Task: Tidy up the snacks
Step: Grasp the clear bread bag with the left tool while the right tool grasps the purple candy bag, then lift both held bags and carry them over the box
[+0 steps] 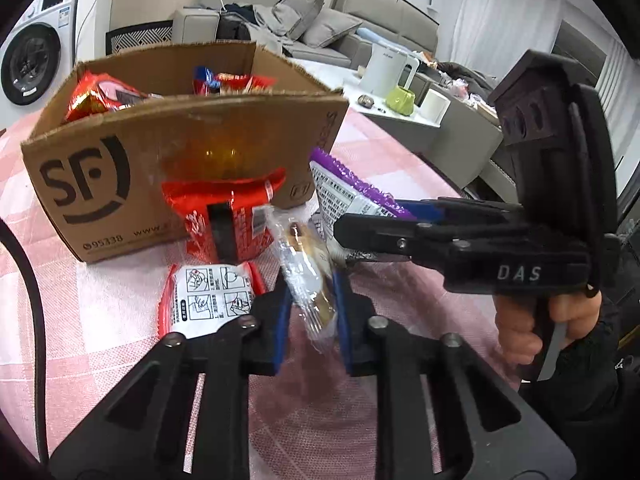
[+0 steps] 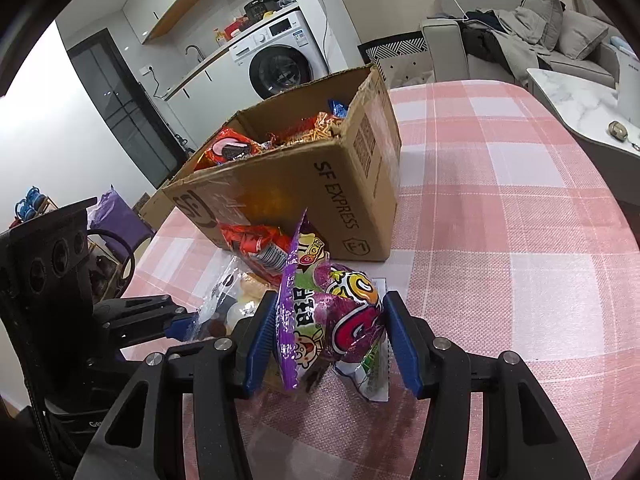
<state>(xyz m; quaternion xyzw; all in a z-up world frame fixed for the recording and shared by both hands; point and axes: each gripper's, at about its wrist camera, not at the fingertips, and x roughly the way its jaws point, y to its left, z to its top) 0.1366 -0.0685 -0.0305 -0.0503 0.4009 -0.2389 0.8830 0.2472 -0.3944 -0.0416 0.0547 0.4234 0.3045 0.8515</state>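
Nearest the left wrist camera, the left claw (image 1: pixel 310 312) pinched a clear-wrapped pastry snack (image 1: pixel 306 280) between its 2 blue pads (image 1: pixel 280 320), the packet standing on end and tilted slightly. Just to its left, a white-and-red instruction-printed packet (image 1: pixel 210 296) lay flat on the pink checked counter (image 1: pixel 100 320). Behind it, a red snack packet (image 1: pixel 228 220) leaned against the front wall of the cardboard SF Express box (image 1: pixel 160 152).

In the right wrist view, the right claw (image 2: pixel 328 336) had its blue pads (image 2: pixel 262 336) closed against both sides of a purple snack bag (image 2: pixel 332 320), which bulged between them near the counter surface. The same bag's printed back showed in the left wrist view, where the right claw (image 1: pixel 344 236) reached in from the right, held by the person's right hand (image 1: pixel 548 320) on its handle.

Farther back, the open box (image 2: pixel 320 184) stood on the counter, already holding several snacks: a red cookie pack (image 2: pixel 232 150) at its left end and orange and blue wrappers (image 2: pixel 316 128) behind. Beyond the counter were a washing machine (image 2: pixel 280 60), a grey sofa (image 2: pixel 520 32) with cushions, and a white kettle (image 1: pixel 390 68) on a separate marble-topped table (image 1: pixel 420 120).
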